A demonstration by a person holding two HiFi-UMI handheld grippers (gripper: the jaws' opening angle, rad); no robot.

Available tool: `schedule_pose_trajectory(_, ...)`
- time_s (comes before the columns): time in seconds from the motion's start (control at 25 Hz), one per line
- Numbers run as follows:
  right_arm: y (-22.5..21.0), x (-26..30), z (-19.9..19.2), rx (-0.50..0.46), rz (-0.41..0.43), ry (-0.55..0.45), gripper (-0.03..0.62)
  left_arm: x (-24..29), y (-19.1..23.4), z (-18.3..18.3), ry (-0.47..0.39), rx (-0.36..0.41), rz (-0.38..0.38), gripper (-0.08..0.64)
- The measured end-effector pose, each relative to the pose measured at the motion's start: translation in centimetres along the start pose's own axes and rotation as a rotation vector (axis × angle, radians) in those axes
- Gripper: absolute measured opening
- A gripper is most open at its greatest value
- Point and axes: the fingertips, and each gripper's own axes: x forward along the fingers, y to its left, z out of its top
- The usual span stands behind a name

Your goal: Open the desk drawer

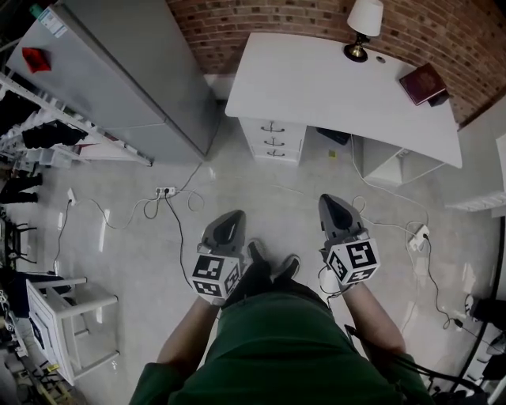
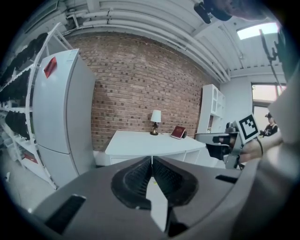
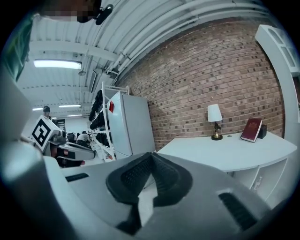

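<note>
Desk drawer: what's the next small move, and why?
Probably step closer and bring the left gripper toward the top drawer handle, opening its fingers on the way. The drawers look closed and stand well ahead; both it and the right gripper are shut and empty.

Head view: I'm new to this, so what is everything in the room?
Desk: one, white, against the brick wall.
Drawers: three, white, shut, under the desk's left end.
Lamp: one, white shade, back of the desktop.
Book: one, dark red, desktop's right end.
Fridge: one, grey, left of the desk.
Power strip: one, white, floor near the fridge.
Stool: one, white, floor at lower left.
Left gripper: one, grey, jaws shut, empty, over the floor.
Right gripper: one, grey, jaws shut, empty, beside it.
Shoes: two, black, between the grippers.
</note>
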Motion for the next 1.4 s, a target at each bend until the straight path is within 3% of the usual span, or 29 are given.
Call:
schedule_pose_trajectory(0.28,-2.1,2.7,-1.0,0.025,-0.016,0.028,0.0,4.9,3.5,-1.6,0.051,-0.118,0.002,0.009)
schedule_pose_trajectory(0.64,-7.3,8.2,-1.2,0.021,-0.114,0.085,0.0,14.4,9.7,-3.5,0.078,-0.134,-0.035,0.009)
schedule_pose_trajectory(0.84,-9.6,11.9,-1.4,0.015,-0.167,0.117,0.0,19.8,14.3,-6.0,0.137,-0.201,-0.07,0.009)
schedule_pose_trajectory(1.04,-11.4,15.3,-4.8,0.042,-0.18,0.141,0.0,26.2,17.2,-9.4,0.193,-0.247,-0.107,0.009)
schedule_pose_trajectory(1.2,-12.3,18.1,-9.6,0.074,-0.143,0.19,0.0,31.2,18.8,-12.8,0.205,-0.361,-0.1,0.009)
schedule_pose_trajectory(1.4,-13.1,21.3,-14.5,0.083,-0.07,0.232,0.0,36.5,20.9,-17.5,0.195,-0.561,-0.047,0.019)
